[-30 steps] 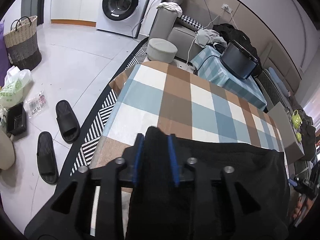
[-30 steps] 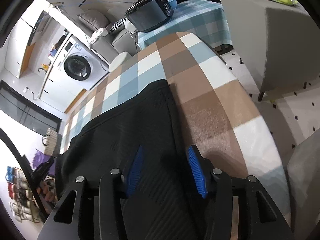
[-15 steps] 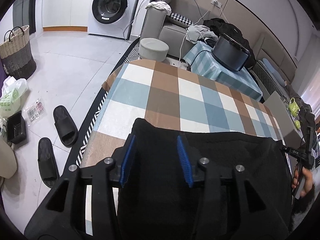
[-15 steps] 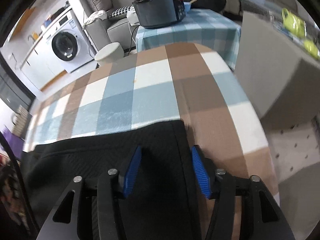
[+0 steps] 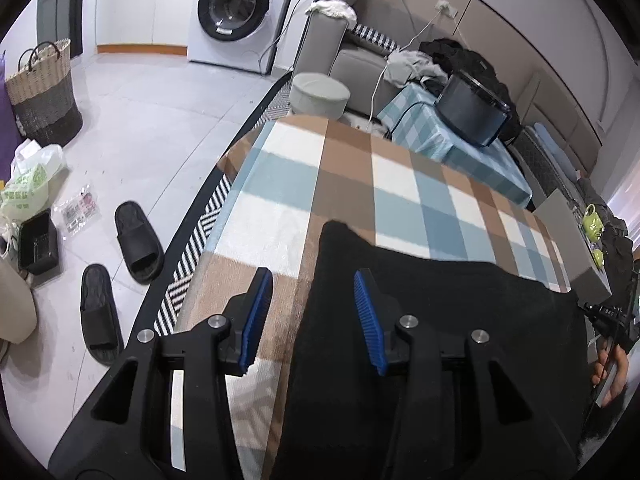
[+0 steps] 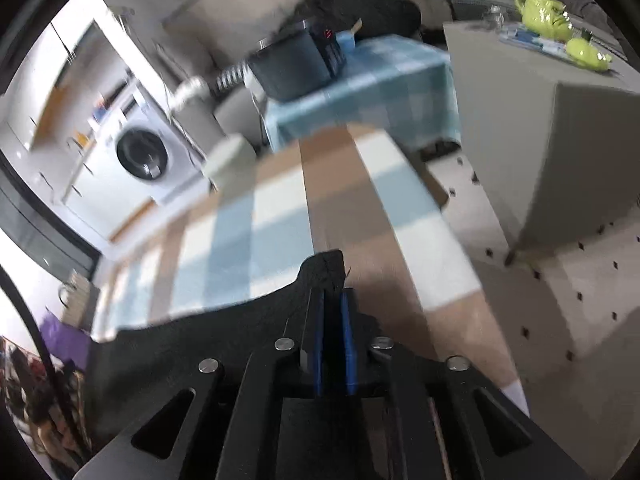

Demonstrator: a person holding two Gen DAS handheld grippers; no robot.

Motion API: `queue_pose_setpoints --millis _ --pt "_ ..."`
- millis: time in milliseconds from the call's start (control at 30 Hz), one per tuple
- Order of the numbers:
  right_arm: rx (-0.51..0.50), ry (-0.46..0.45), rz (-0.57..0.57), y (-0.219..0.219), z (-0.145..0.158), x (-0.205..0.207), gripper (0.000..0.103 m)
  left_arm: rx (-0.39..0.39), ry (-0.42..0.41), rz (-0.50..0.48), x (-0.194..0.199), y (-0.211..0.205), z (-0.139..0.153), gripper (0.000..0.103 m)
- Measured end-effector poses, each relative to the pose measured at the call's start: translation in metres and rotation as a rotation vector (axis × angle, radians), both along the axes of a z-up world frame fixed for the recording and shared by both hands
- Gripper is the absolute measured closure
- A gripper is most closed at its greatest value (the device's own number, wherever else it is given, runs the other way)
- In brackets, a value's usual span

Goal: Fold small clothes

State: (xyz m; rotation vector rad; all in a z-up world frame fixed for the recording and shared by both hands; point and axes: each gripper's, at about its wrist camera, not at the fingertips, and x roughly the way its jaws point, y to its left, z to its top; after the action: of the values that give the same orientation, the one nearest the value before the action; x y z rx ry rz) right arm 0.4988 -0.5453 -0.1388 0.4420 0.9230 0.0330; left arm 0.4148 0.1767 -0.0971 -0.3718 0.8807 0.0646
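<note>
The black garment (image 5: 440, 340) lies flat on the checked counter (image 5: 360, 184), its long axis across the counter, from one tool to the other. Half a second ago both tools were released over it. Now the right tool (image 6: 332, 320) is clenched on the right corner, while the left tool (image 5: 316, 312) stays released over the left edge. I judge a fold is beginning.

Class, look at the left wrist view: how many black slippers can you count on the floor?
2. One black slipper lies on the tiles beside the striped rug; the other slipper lies nearer the camera, left of it. Others may be out of view.
</note>
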Motion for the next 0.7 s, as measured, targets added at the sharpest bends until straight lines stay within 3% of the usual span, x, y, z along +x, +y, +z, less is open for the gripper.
queue_pose_setpoints --millis 67,167,367,533,600,700 --pt "0.017 0.021 0.008 -0.001 0.000 -0.003 0.085 -0.003 0.017 0.001 -0.003 -0.001 -0.002 0.064" --pt "0.053 0.018 0.016 -0.002 0.009 -0.018 0.067 -0.006 0.008 -0.008 -0.017 -0.005 0.001 0.064" --pt "0.115 -0.054 0.083 0.013 0.031 -0.090 0.043 0.006 -0.029 -0.041 -0.064 -0.019 0.023 0.063" --pt "0.164 -0.122 0.112 0.025 0.051 -0.164 0.020 0.017 -0.085 -0.067 -0.122 -0.036 0.048 0.034" --pt "0.190 -0.127 0.107 0.029 0.051 -0.193 0.019 0.004 -0.107 -0.068 -0.146 -0.040 0.055 0.023" --pt "0.240 -0.114 0.067 0.030 0.043 -0.235 0.018 -0.016 -0.106 -0.065 -0.179 -0.049 0.056 0.021"
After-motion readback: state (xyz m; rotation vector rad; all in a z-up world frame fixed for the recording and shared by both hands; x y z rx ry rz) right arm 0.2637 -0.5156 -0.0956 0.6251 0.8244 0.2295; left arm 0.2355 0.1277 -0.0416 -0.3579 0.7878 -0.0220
